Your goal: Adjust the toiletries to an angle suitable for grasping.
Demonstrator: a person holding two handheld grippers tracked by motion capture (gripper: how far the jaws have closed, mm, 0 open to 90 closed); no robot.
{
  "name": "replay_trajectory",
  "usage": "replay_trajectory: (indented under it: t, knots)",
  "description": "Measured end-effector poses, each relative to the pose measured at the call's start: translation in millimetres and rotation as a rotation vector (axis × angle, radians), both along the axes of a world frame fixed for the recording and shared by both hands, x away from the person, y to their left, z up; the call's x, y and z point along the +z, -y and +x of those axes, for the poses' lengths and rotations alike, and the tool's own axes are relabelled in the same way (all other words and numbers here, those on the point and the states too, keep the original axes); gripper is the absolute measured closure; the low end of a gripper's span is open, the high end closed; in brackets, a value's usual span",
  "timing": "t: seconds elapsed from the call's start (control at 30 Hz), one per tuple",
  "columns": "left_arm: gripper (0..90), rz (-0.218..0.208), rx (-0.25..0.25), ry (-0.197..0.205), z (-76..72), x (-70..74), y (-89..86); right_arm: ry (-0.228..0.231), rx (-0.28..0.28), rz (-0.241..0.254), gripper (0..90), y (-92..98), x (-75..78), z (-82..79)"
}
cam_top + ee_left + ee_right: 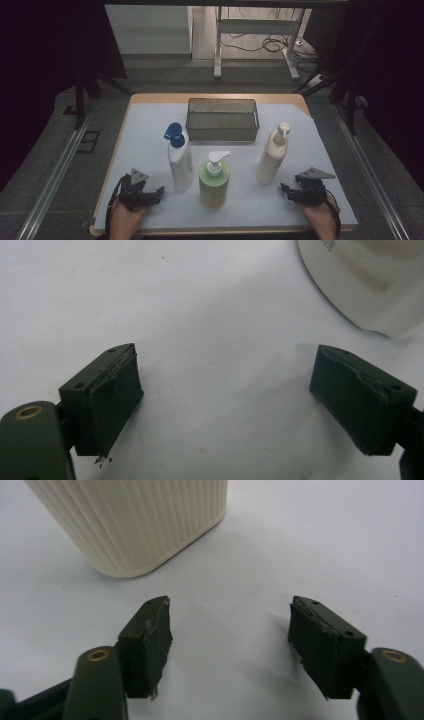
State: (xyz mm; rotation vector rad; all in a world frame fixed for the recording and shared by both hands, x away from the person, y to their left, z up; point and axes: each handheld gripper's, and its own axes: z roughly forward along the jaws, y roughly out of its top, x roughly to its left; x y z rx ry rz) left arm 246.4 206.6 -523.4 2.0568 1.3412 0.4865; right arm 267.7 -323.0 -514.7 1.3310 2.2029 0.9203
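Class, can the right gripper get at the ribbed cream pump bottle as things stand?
Probably yes. The right gripper rests with open, empty jaws facing the ribbed cream pump bottle, with only bare white table cover between them; the green pump bottle stands off to the side.

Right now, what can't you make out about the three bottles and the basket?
- Cream bottle: right gripper view's top edge cuts off everything above its ribbed base.
- White bottle: left gripper view's corner cuts off all but its base; print at the edge unreadable.
- Green bottle: label too small in high view.
- Basket: dim mesh hides any contents in high view.
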Motion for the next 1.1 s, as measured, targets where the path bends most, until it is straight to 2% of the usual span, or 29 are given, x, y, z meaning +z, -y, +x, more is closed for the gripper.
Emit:
replay_trajectory:
  t: [0.23,0.27,0.37,0.43,0.47,0.53,0.6,0.63,0.67,0.93,1.1]
  knots:
    - [12.5,0.002,-0.001,0.001,0.1,0.0,-0.1,-0.005,-0.031,0.009,46.6,1.4,1.6,0.4]
    - [12.5,0.002,-0.001,0.001,0.1,0.1,-0.2,-0.008,-0.051,0.008,54.0,1.6,2.7,0.7]
    - [12.5,0.0,0.0,0.0,0.0,0.0,0.0,-0.02,-0.065,0.016,61.1,2.9,4.4,1.2]
    - [12.5,0.001,-0.001,0.001,0.1,0.0,-0.2,-0.033,-0.061,0.05,67.8,5.2,5.7,1.3]
    - [12.5,0.002,-0.001,0.001,0.1,0.1,-0.2,-0.024,-0.045,0.046,72.0,5.0,8.2,0.5]
    - [12.5,0.002,-0.001,0.001,0.1,0.1,-0.2,-0.02,-0.042,0.047,74.0,4.8,9.4,0.4]
    - [12.6,0.002,-0.001,0.001,0.1,0.0,-0.1,-0.013,-0.013,0.05,83.9,4.9,13.7,0.7]
    - [12.6,0.0,0.0,0.0,0.0,0.0,0.0,-0.013,-0.013,0.05,83.9,4.9,13.7,0.7]
    - [12.5,0.002,-0.001,0.001,0.1,0.0,-0.2,-0.015,-0.002,0.055,88.1,4.6,15.3,1.7]
    - [12.6,0.0,0.0,0.001,-0.1,-0.1,0.0,-0.008,0.038,0.06,89.6,-1.7,24.3,11.4]
    - [12.6,0.0,0.0,0.001,-0.2,-0.1,0.0,-0.009,0.04,0.068,89.6,-0.7,25.2,18.1]
